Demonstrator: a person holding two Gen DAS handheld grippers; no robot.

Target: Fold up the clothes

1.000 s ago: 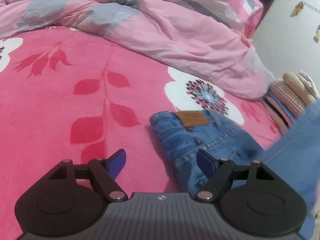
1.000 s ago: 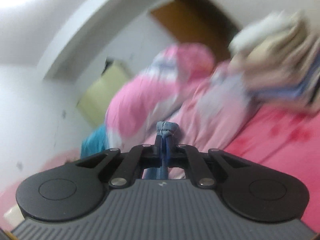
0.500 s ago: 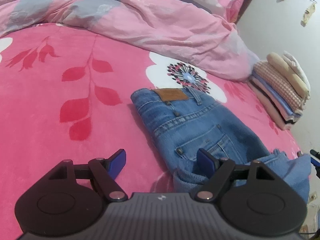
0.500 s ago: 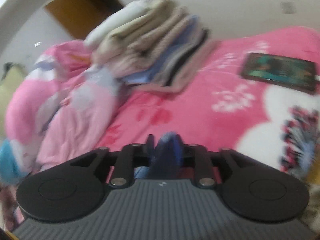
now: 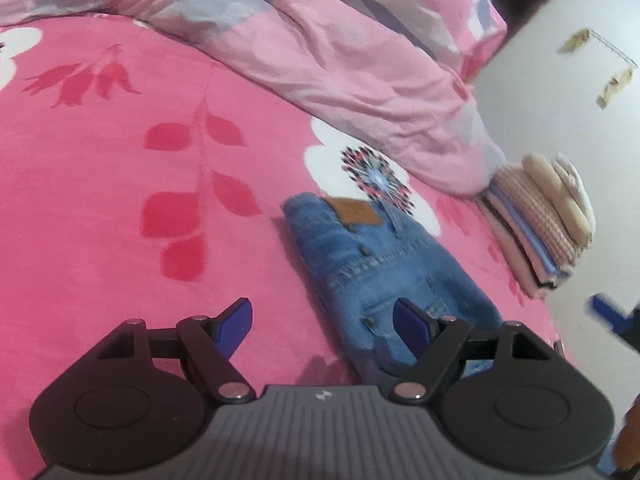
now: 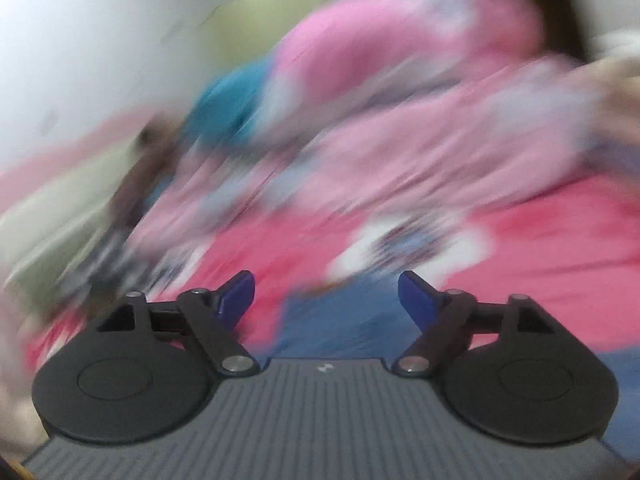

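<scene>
Folded blue jeans (image 5: 376, 264) with a tan waist patch lie on the pink flowered bedspread (image 5: 100, 184), right of centre in the left wrist view. My left gripper (image 5: 326, 326) hovers open over their near end, its right finger above the denim, nothing between the fingers. The right wrist view is heavily blurred by motion. There my right gripper (image 6: 326, 298) stands open and empty above a blue patch of the jeans (image 6: 344, 320). One blue fingertip of the right gripper (image 5: 604, 308) shows at the right edge of the left wrist view.
A rumpled pink and grey duvet (image 5: 340, 48) is heaped along the far side of the bed. A stack of folded clothes (image 5: 540, 216) sits at the bed's right edge by a white wall (image 5: 580, 112). Open bedspread lies to the left.
My right gripper has opened and let go of the denim it held. The lifted jeans leg now lies folded flat on the jeans. The right camera swung quickly; the left gripper shifted slightly.
</scene>
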